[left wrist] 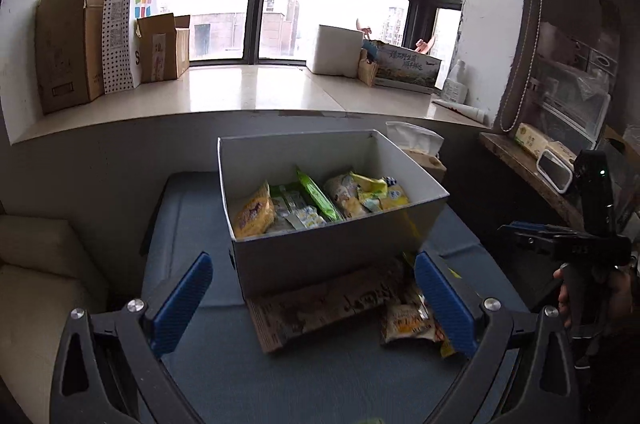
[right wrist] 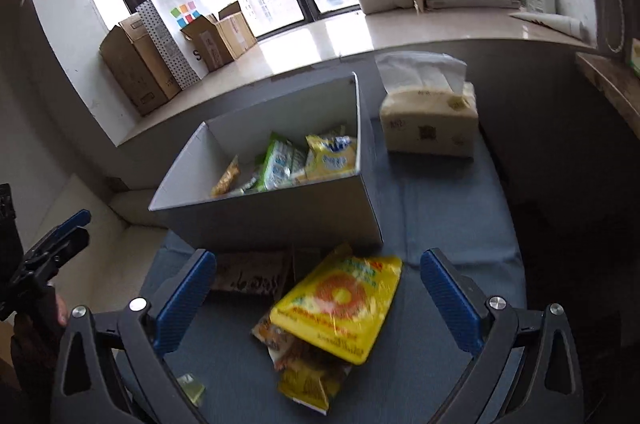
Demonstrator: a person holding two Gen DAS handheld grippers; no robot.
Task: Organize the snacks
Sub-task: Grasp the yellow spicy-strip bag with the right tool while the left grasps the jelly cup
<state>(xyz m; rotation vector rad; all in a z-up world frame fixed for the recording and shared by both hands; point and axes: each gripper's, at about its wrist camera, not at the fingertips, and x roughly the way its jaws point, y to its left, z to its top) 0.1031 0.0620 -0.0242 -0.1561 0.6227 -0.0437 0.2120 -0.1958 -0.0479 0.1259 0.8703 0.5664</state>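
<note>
Fingers, left gripper [left wrist: 314, 298]: I read them fully apart, nothing clamped; a brown flat packet [left wrist: 320, 308] lies between them at lower centre.
Fingers, right gripper [right wrist: 318, 298]: fully apart, empty; a yellow snack bag [right wrist: 340, 304] lies between them, untouched and blurred.
Loose snacks: the yellow bag overlaps a smaller packet [right wrist: 304, 372], lower centre. I judge these still unsorted.
White box [left wrist: 340, 256]: centre frame, on the blue surface [left wrist: 192, 224], just beyond the fingertips. Several packets [left wrist: 320, 203] already lie inside, so I take it as the collection point.
Tissue pack [right wrist: 430, 119]: just beside the box, upper right of the right view; not a snack.
Next move, judged: wide jaws suit closing on the yellow bag.
</note>
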